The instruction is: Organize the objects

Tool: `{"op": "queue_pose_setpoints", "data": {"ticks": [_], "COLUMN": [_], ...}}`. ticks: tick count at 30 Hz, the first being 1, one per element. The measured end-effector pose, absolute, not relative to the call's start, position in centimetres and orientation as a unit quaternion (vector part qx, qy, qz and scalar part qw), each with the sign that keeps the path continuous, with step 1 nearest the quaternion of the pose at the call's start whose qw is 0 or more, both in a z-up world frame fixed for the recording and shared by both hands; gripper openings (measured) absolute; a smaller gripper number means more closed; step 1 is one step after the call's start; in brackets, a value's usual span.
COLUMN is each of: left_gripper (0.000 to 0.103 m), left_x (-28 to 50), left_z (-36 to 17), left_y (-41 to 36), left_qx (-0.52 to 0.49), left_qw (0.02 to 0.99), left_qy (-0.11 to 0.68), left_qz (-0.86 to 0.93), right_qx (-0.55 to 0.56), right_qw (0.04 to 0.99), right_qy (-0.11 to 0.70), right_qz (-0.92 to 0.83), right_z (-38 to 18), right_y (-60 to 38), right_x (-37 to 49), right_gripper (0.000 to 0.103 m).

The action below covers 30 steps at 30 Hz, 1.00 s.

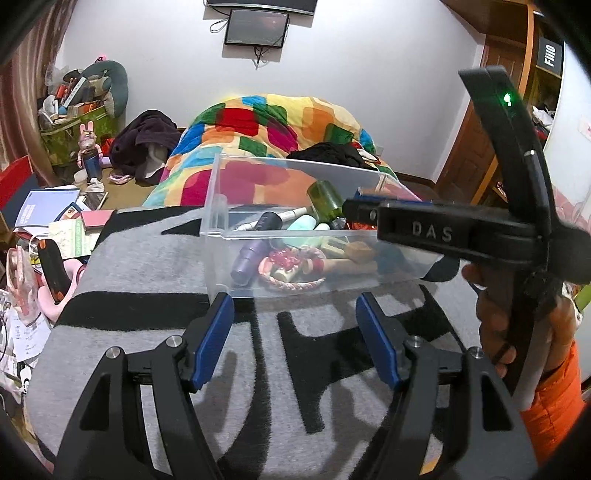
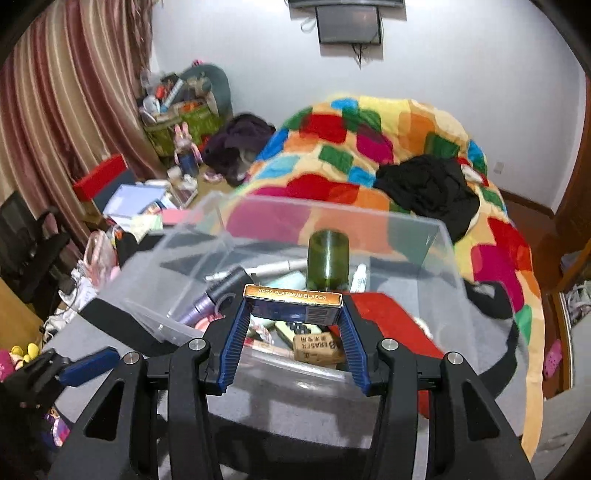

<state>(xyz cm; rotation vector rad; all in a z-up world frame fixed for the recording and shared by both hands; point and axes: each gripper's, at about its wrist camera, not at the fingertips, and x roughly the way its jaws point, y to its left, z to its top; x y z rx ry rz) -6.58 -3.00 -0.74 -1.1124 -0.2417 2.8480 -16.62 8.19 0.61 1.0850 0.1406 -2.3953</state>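
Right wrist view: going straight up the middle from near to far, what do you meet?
Right gripper clamping a small blue blade box → dark green glass bottle in the clear plastic bin → multicoloured patchwork quilt → black wall-mounted screen.

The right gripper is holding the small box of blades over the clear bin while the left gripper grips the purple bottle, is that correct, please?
Not quite. The right gripper does hold the box of blades over the clear bin, but the left wrist view shows the left gripper open and empty, short of the bin; the purple bottle lies inside it.
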Motion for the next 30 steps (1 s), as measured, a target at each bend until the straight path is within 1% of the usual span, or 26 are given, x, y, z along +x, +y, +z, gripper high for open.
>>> {"op": "queue_pose_setpoints", "data": {"ticks": [2, 3, 4, 13, 15, 19, 21, 23, 24, 26, 30], "left_gripper": [0.068, 0.068, 0.068, 0.069, 0.072, 0.077, 0.082, 0.090, 0.092, 0.097, 0.098], "left_x": [-6.6, -6.6, -6.5, -5.6, -5.3, -4.7, -4.4, -4.1, -4.0, -3.7, -3.2], "left_z": [-0.6, -0.5, -0.5, 1.2, 1.7, 2.5, 2.8, 3.1, 3.2, 3.3, 3.2], "left_y": [-3.1, -3.1, -3.1, -2.7, -2.4, -1.8, -1.4, -1.3, -1.2, -1.1, -0.7], "left_qx": [-0.360, -0.360, -0.359, -0.335, -0.328, -0.314, -0.307, -0.299, -0.295, -0.288, -0.286], "left_qw": [0.036, 0.035, 0.035, 0.033, 0.031, 0.029, 0.027, 0.023, 0.021, 0.019, 0.021], "left_qy": [-0.079, -0.080, -0.080, -0.074, -0.070, -0.058, -0.053, -0.051, -0.050, -0.051, -0.045], "left_qz": [0.929, 0.929, 0.929, 0.939, 0.942, 0.947, 0.950, 0.953, 0.954, 0.956, 0.957], "right_qx": [0.399, 0.393, 0.383, 0.327, 0.320, 0.304, 0.300, 0.299, 0.298, 0.296, 0.297], "right_qw": [0.261, 0.263, 0.262, 0.279, 0.279, 0.267, 0.265, 0.264, 0.262, 0.258, 0.260], "right_qy": [0.046, 0.046, 0.049, 0.058, 0.057, 0.048, 0.040, 0.034, 0.033, 0.038, 0.036], "right_qz": [-0.878, -0.880, -0.884, -0.901, -0.904, -0.913, -0.915, -0.916, -0.917, -0.919, -0.918], "right_z": [0.7, 0.9, 1.3, 4.6, 4.6, 4.7, 4.6, 4.4, 4.3, 3.9, 3.4], "right_y": [8.5, 8.7, 8.8, 10.9, 11.7, 13.6, 14.5, 15.3, 15.5, 16.0, 16.5], "right_x": [-16.2, -16.0, -15.5, -11.7, -10.8, -9.3, -8.8, -8.3, -8.1, -7.7, -7.1], "right_gripper": [0.055, 0.062, 0.067, 0.068, 0.070, 0.077, 0.079, 0.083, 0.085, 0.086, 0.086]}}
